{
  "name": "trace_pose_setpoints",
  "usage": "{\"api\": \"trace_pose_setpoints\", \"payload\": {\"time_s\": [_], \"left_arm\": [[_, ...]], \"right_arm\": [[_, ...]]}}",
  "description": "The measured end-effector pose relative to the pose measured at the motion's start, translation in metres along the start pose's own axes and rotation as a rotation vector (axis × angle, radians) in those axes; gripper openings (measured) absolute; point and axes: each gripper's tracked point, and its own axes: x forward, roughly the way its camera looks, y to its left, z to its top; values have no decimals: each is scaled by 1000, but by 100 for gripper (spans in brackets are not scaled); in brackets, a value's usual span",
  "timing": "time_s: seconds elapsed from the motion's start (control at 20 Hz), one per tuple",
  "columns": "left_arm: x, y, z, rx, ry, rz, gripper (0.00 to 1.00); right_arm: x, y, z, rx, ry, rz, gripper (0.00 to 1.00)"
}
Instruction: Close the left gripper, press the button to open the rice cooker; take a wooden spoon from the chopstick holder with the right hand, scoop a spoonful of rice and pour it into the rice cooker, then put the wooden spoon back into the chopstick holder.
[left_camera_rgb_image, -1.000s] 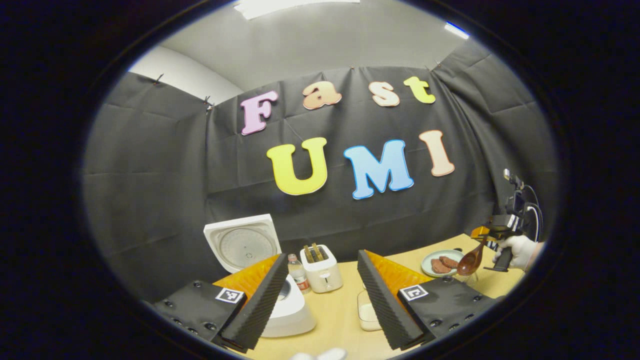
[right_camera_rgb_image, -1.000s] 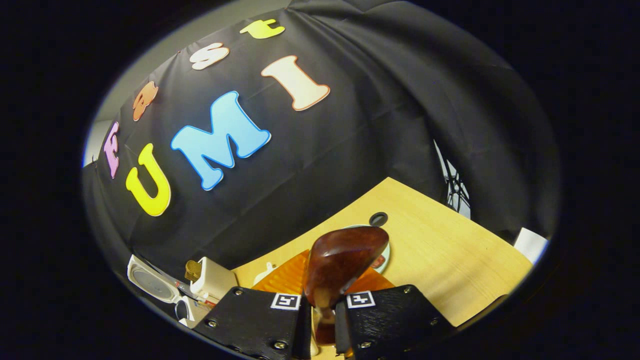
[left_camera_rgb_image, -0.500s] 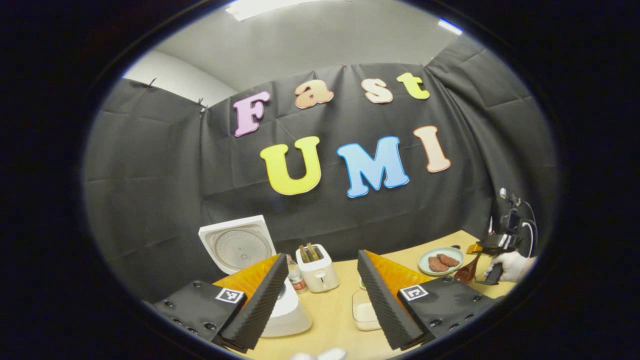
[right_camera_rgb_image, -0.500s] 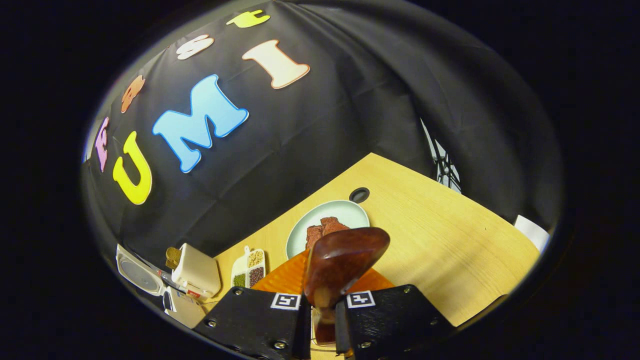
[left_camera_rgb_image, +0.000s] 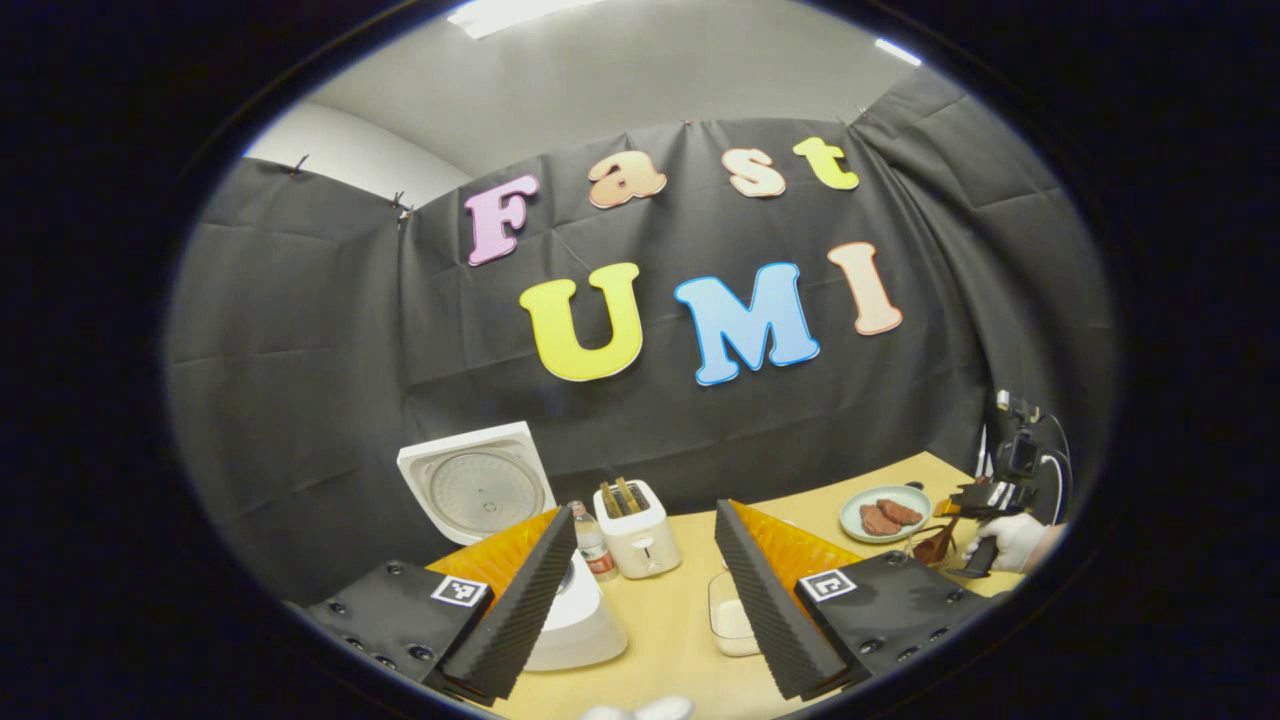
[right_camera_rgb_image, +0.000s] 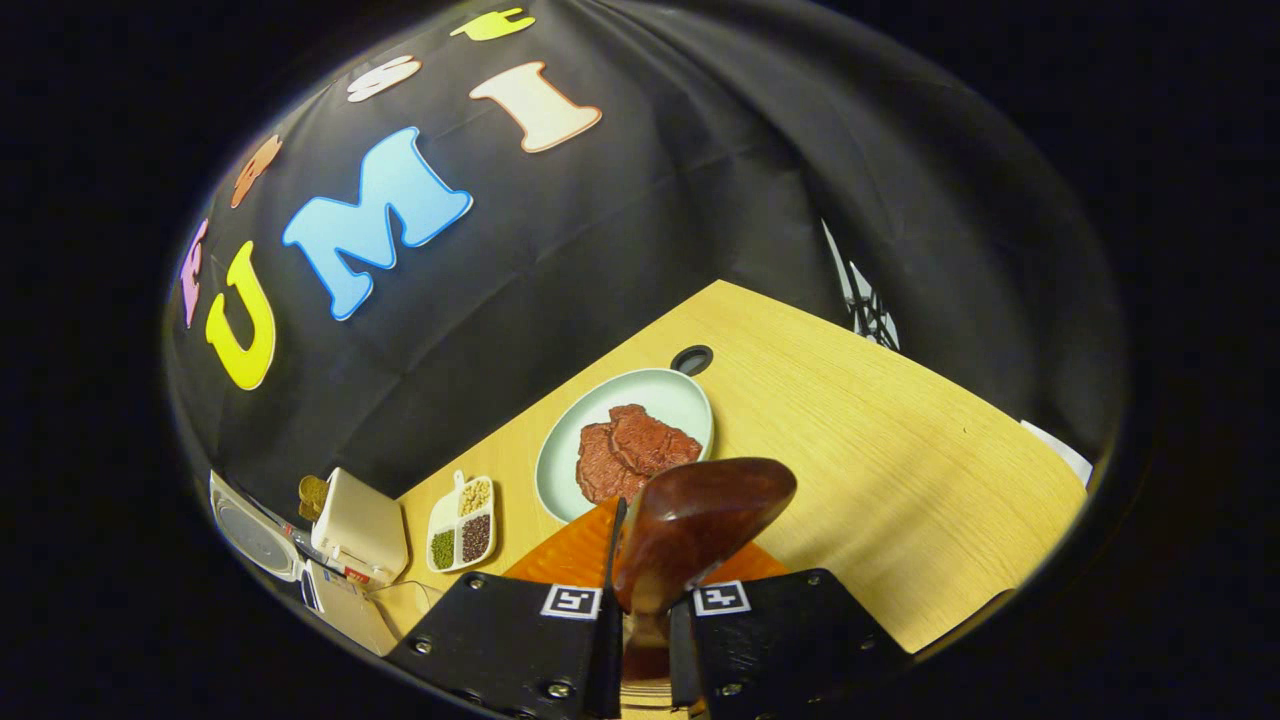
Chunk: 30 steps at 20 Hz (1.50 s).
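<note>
Right gripper clamped on wooden spoon, now lower toward the bench's far right corner; left gripper open; no legible labels.

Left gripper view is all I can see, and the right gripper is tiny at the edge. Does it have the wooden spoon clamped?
Observer: Yes. In the right gripper view, the right gripper has both fingers pressed on the handle of the wooden spoon.
Operator: What lies ahead of it?
Observer: The plate of meat. A divided dish of grains sits left of it in that view.
</note>
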Motion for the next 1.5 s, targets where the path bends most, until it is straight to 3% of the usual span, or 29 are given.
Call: {"api": "trace_pose_setpoints", "payload": {"time_s": [0.05, 0.1, 0.15, 0.2, 0.3, 0.4, 0.8, 1.15, 1.5], "left_arm": [[1, 1, 0, 0, -1, 1, 99], [1, 3, 1, 0, -5, -2, 97], [0, 5, 0, -1, -7, -2, 99], [2, 5, 1, -2, -9, -5, 99], [5, 9, 1, -10, -10, -8, 99], [6, 17, 6, -28, -22, -8, 99], [49, 88, 41, -32, -108, 64, 95], [138, 184, 49, -126, -79, 154, 99], [236, 274, 57, -147, -87, 255, 99]], "right_arm": [[-3, 3, 0, -2, 2, 12, 14], [-4, 1, 1, -17, -1, 3, 17], [-6, -2, 4, -35, -18, -8, 25], [-13, -1, 9, -54, -29, -11, 26], [-28, -2, 18, -96, -48, -32, 80], [-48, -5, 34, -177, -82, -68, 97], [-164, 72, 76, -403, -252, 17, 98], [-241, 138, 48, -589, -297, 104, 98], [-265, 154, 8, -635, -244, 107, 98]]}}
